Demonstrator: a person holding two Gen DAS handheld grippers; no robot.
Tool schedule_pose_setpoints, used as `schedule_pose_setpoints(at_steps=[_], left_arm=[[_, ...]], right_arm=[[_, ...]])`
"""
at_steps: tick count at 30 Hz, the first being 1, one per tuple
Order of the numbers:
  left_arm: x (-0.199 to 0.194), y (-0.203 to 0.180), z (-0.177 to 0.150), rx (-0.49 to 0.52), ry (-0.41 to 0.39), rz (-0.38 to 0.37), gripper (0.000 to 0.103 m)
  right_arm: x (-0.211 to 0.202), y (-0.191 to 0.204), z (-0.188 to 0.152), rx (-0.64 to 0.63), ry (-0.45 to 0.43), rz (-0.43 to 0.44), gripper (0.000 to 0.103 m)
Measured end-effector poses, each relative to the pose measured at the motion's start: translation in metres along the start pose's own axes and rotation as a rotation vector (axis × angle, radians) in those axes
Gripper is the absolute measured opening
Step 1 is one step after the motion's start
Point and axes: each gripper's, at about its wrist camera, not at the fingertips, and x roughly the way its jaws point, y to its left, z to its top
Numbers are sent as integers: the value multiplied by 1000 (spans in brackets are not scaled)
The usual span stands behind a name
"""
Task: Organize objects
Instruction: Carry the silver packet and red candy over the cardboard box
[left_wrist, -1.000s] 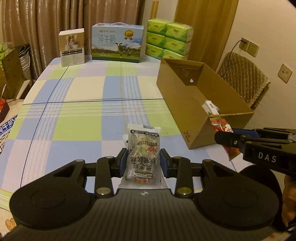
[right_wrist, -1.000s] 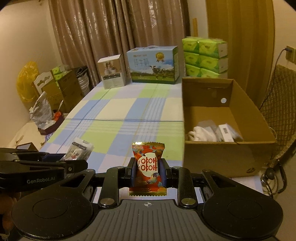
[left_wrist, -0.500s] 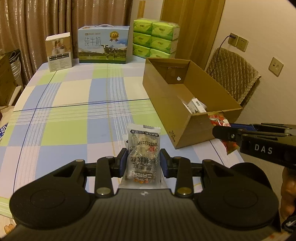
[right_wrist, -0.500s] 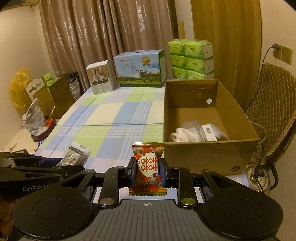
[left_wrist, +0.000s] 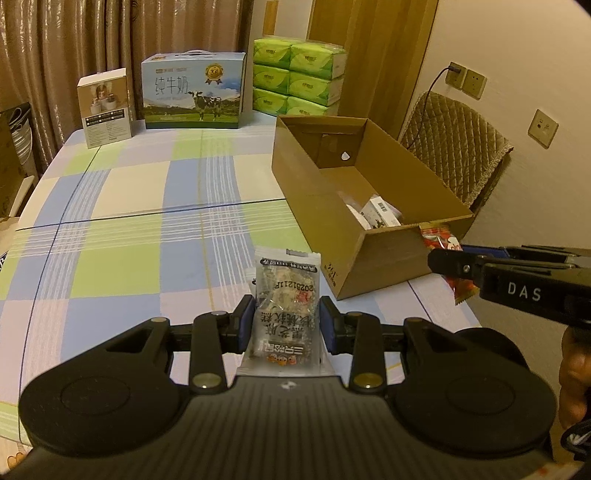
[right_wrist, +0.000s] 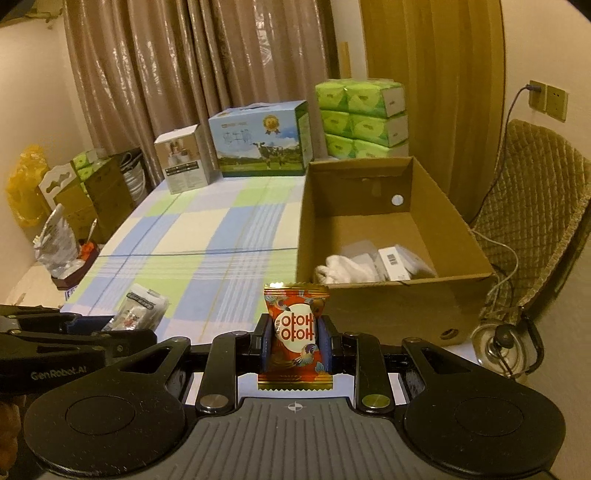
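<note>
My left gripper (left_wrist: 286, 319) is shut on a clear snack packet (left_wrist: 286, 301) with dark print, held upright above the checked tablecloth (left_wrist: 147, 229). My right gripper (right_wrist: 294, 341) is shut on a red snack packet (right_wrist: 295, 330) with a white round label. An open cardboard box (left_wrist: 369, 206) stands on the table's right side, ahead and to the right of the left gripper and just ahead of the right one. White packets (right_wrist: 369, 264) lie on the cardboard box's (right_wrist: 388, 306) floor. Each gripper shows in the other's view: the right gripper (left_wrist: 452, 269) with its red packet (left_wrist: 439, 240), the left gripper (right_wrist: 122, 332) with its clear packet (right_wrist: 142, 306).
At the table's far end stand a small white carton (left_wrist: 104, 107), a blue milk carton (left_wrist: 194, 96) and stacked green tissue packs (left_wrist: 297, 77). A quilted chair (right_wrist: 535, 221) stands right of the box, with a kettle (right_wrist: 495, 343) on the floor. Boxes and bags (right_wrist: 62, 206) sit left.
Both grippers have drifted sideways with their packets still held. The cardboard box now sits nearer the middle of both views.
</note>
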Motion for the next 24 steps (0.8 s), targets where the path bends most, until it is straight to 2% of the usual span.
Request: schedule_pose_setpoints(at_steps=[24], left_arm=[[33, -66, 35, 96, 6, -100, 31]], right_arm=[[-17, -66, 14, 50, -42, -116, 23]])
